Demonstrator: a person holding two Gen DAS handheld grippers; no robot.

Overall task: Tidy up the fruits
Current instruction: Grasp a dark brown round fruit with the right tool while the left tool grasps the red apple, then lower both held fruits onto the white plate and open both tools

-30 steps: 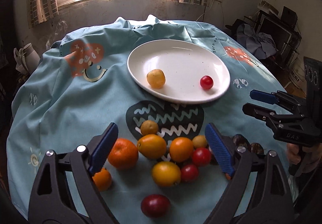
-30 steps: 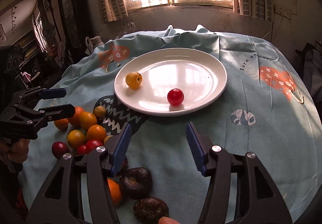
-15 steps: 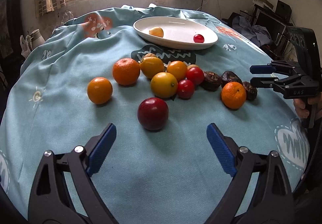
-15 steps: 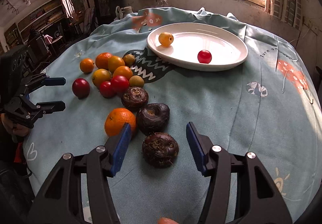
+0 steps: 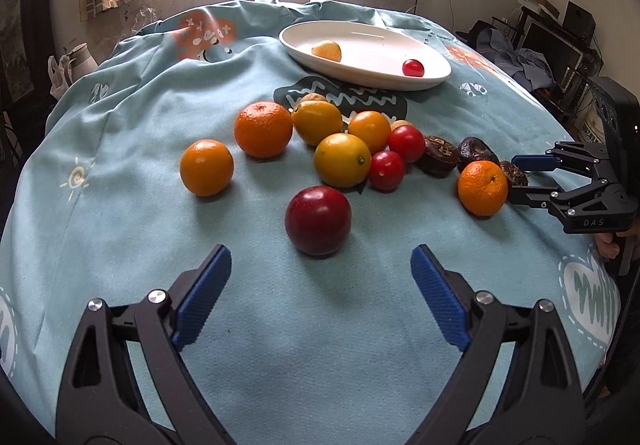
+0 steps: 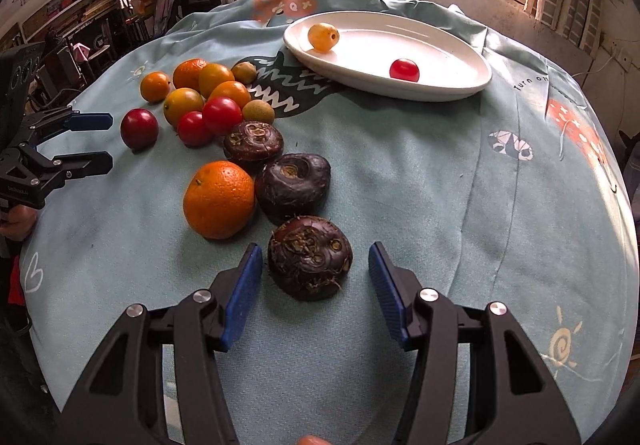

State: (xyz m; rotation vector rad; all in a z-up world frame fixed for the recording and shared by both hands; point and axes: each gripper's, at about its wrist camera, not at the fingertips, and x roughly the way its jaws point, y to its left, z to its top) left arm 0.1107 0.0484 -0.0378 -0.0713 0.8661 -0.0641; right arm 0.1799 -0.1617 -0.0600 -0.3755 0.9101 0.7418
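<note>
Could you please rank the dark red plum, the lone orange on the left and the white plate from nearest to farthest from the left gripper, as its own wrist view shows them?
From the left gripper:
1. Dark red plum, just ahead of the open fingers.
2. Lone orange, farther out, to the left.
3. White plate, beyond the fruit cluster.

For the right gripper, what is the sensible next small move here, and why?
Probably finish closing on the nearest dark brown bulb. The right gripper has its jaws closing with that bulb between them, pads not yet touching it. The white plate holds only two fruits, so there is room to carry it there.
</note>
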